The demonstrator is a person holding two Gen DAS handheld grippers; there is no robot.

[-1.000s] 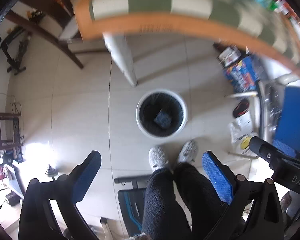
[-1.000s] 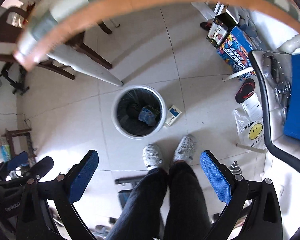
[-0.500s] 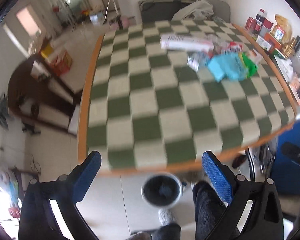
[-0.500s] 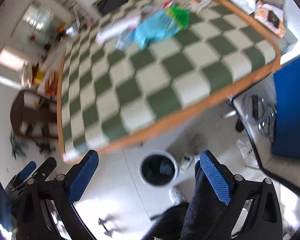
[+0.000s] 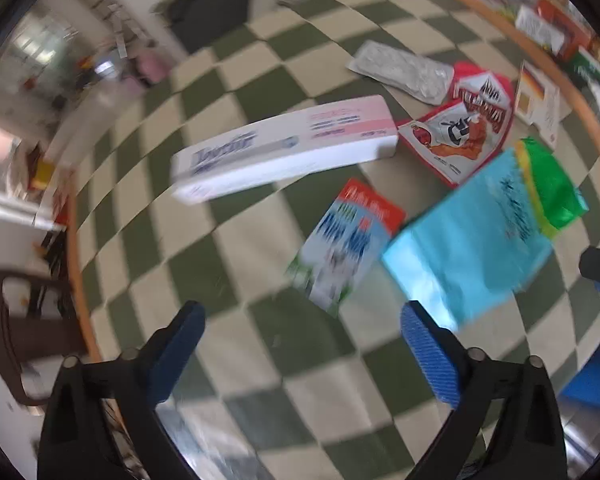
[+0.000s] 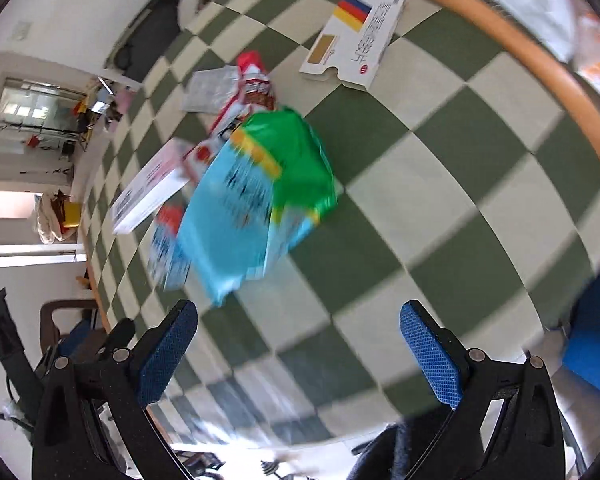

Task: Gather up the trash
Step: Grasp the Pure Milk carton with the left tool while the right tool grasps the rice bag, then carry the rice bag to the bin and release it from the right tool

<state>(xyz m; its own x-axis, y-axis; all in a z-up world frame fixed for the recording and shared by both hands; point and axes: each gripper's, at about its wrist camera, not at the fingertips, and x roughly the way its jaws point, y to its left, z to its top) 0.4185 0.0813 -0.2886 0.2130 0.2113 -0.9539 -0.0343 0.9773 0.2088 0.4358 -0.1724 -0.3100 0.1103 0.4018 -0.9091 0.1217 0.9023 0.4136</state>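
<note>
Ahead of both pairs of fingers lies the litter on the green-and-cream checked table, all of it bunched in one patch, which suits a pick-one-at-a-time collection. The left gripper has just been closing a little from its widest, yet its blue pads stand well apart with only bare cloth between them; it holds nothing. Just beyond its fingers lies a small red, white and blue carton, the nearest piece, and touching that on the right-finger side is a crumpled blue-and-green plastic bag, whose corner reaches close to the right finger. Farther out sit a long white-and-pink box, a red snack wrapper and a silvery foil pack.

The right gripper is likewise spread wide and empty. In its view the same bag lies ahead and toward its left finger, covering part of the carton and the box, while a flat white card box with a striped flag rests apart, near the table's orange rim.

Both grippers point steeply down, so I judge this an approach: fingers open because a target is about to be chosen. The bag's slack film would likely fold under the pads; the stiff carton should grip more surely.
</note>
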